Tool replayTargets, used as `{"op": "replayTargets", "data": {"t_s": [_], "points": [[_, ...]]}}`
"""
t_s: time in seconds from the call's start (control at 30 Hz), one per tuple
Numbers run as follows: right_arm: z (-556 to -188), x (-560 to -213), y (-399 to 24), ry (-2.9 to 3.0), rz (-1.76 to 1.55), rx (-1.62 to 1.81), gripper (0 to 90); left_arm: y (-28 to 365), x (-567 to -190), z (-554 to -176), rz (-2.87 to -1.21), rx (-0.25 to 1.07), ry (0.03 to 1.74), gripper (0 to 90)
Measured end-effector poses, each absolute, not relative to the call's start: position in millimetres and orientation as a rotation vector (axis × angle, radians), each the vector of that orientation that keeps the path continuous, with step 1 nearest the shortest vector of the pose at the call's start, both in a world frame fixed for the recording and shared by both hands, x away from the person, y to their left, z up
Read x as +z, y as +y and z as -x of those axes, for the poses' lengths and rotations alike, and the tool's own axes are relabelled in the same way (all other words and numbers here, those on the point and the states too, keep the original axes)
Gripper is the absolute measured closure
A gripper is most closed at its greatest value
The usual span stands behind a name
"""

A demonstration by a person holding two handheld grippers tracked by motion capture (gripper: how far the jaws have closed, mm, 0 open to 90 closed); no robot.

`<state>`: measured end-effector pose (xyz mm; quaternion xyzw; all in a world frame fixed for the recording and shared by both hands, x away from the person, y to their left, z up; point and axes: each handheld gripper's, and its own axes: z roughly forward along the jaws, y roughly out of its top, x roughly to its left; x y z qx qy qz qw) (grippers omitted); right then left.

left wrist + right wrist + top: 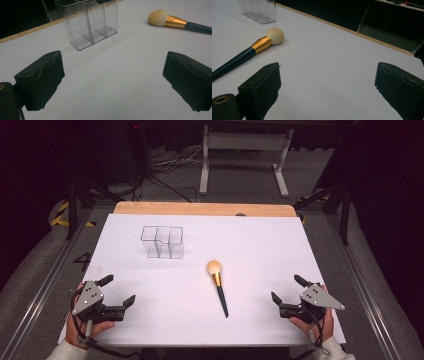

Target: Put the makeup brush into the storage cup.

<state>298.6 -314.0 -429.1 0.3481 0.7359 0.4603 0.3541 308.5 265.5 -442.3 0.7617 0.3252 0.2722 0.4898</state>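
The dark-handled, gold-collared makeup brush (218, 287) lies between left gripper (120, 290) and right gripper (285, 289), both spread wide, empty; its round handle might roll from a pinch.

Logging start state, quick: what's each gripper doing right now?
Left gripper: open, holding nothing, near the table's front edge.
Right gripper: open, holding nothing; the brush lies untouched between them.

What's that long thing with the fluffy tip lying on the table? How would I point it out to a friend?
Start at the white table and find the clear plastic organizer standing toward its far left. Nearer the person and to the right of it, lying flat in the middle, is the makeup brush: cream bristle head, gold collar, dark handle, the table's one coloured item.
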Motion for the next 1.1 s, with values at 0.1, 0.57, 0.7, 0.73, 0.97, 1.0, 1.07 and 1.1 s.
{"op": "replayTargets", "data": {"t_s": [0.1,0.57,0.7,0.73,0.97,1.0,1.07,1.1], "points": [[-298.5,-428.5,-313.6,1.908,-0.903,1.190,7.4,265.1,-442.5,-306.7,-1.858,0.674,0.792,4.7],[-311.8,-429.6,-300.8,2.054,-0.967,1.117,8.5,262.7,-440.3,-301.4,-1.871,0.681,0.783,5.1],[-314.4,-428.3,-298.5,2.078,-0.987,1.104,9.3,260.2,-440.0,-300.5,-1.882,0.683,0.768,5.7],[-315.9,-427.2,-297.2,2.093,-0.995,1.102,9.7,259.7,-439.7,-299.6,-1.880,0.678,0.764,5.7],[-324.1,-412.7,-286.7,2.202,-1.030,1.087,10.6,257.5,-439.1,-298.5,-1.884,0.682,0.762,5.3],[-325.7,-410.0,-284.7,2.217,-1.039,1.088,10.1,257.2,-439.2,-299.0,-1.890,0.680,0.762,5.2],[-329.5,-404.1,-279.5,2.246,-1.047,1.071,9.1,256.9,-439.9,-299.9,-1.900,0.675,0.764,5.2],[-331.9,-401.3,-276.0,2.268,-1.049,1.052,8.5,256.6,-440.7,-300.7,-1.907,0.673,0.768,5.3]]}}
